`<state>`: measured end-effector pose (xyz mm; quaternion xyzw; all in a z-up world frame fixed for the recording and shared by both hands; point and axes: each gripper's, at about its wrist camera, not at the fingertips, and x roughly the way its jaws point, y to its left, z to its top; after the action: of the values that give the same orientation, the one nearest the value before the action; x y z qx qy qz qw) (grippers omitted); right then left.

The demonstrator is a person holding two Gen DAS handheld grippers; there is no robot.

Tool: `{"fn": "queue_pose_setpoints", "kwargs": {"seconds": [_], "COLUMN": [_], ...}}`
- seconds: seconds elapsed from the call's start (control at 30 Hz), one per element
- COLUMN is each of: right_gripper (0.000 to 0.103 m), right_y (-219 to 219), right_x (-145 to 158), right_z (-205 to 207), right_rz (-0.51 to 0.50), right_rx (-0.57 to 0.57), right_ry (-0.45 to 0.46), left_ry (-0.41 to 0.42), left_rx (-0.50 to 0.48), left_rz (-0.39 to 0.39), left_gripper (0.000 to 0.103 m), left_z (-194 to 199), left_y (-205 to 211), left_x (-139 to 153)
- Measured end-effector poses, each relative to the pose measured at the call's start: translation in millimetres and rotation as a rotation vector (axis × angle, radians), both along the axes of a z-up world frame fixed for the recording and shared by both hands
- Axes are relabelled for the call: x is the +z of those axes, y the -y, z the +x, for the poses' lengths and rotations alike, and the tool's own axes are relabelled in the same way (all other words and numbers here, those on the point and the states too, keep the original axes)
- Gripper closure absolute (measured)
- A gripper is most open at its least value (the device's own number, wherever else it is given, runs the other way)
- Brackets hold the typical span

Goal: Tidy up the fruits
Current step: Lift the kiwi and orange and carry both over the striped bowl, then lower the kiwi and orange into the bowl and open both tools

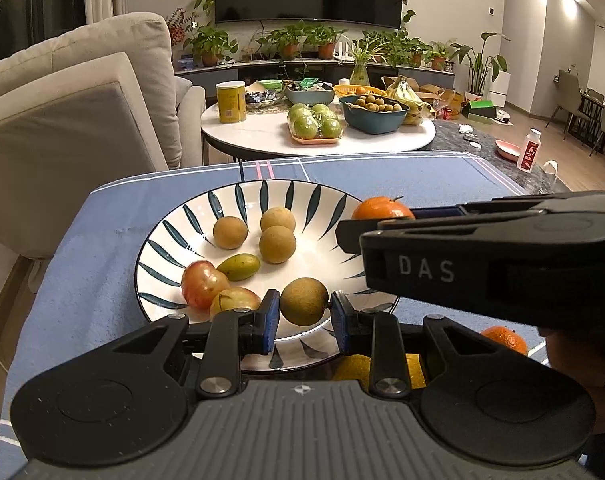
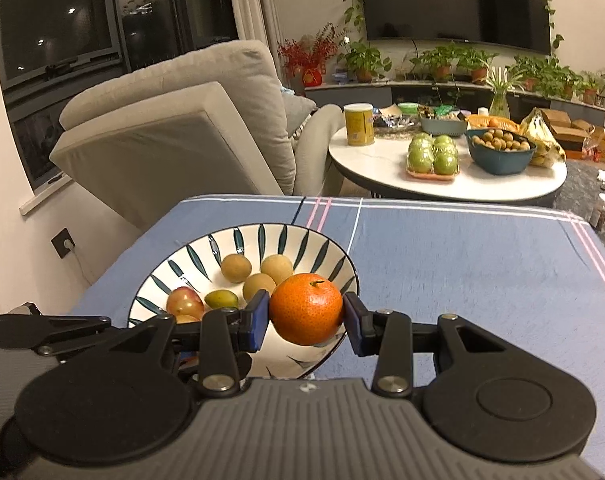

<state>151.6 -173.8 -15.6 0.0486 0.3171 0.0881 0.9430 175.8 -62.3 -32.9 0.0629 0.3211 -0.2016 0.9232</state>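
Observation:
A white bowl with dark leaf marks (image 1: 174,240) (image 2: 174,268) sits on the blue cloth. It holds three brown longans (image 1: 230,233), a green fruit (image 1: 239,267) and two red plums (image 1: 203,283). My left gripper (image 1: 304,307) is shut on a brown longan (image 1: 303,301) above the bowl's near rim. My right gripper (image 2: 307,312) is shut on an orange mandarin (image 2: 306,308) over the bowl's right rim; it also shows in the left wrist view (image 1: 382,208). Another mandarin (image 1: 504,338) lies on the cloth at right.
A yellow fruit (image 1: 352,366) lies below the left gripper. A beige sofa (image 1: 70,120) stands to the left. Behind the blue table a round white table (image 1: 262,132) carries green apples (image 1: 314,124), a bowl of longans (image 1: 372,114), bananas and a yellow can (image 1: 230,102).

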Motion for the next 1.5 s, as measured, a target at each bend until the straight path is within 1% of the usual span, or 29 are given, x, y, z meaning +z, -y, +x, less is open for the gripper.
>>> {"fn": "queue_pose_setpoints", "kwargs": {"seconds": [0.1,0.2,0.43,0.67,0.97,1.2,1.5], "right_gripper": [0.024,0.023,0.023,0.023,0.023,0.023,0.023], "right_y": [0,-2,-4,-4,-2,-1,3], "right_x": [-3,-4,-6,-4,-2,7,16], "right_z": [2,2,4,2,-2,-12,-38], "right_rz": [0.002,-0.007,-0.001,-0.003,0.002,0.006,0.003], "right_rx": [0.0,0.004,0.02,0.011,0.001,-0.004,-0.023], "right_ry": [-0.011,-0.004,-0.005,0.004,0.02,0.038,0.058], "left_ry": [-0.007,-0.013,-0.008,0.001,0.002,0.02,0.046], "left_rx": [0.0,0.001,0.005,0.005,0.018,0.028,0.038], "left_rz": [-0.001,-0.001,-0.001,-0.007,-0.009,-0.01,-0.013], "left_gripper": [0.077,0.077,0.076,0.071,0.07,0.066,0.065], "left_z": [1,1,1,-1,-5,-17,-43], "left_y": [-1,0,1,2,-1,-4,-11], "left_x": [-3,-5,-6,-4,-2,5,16]}}
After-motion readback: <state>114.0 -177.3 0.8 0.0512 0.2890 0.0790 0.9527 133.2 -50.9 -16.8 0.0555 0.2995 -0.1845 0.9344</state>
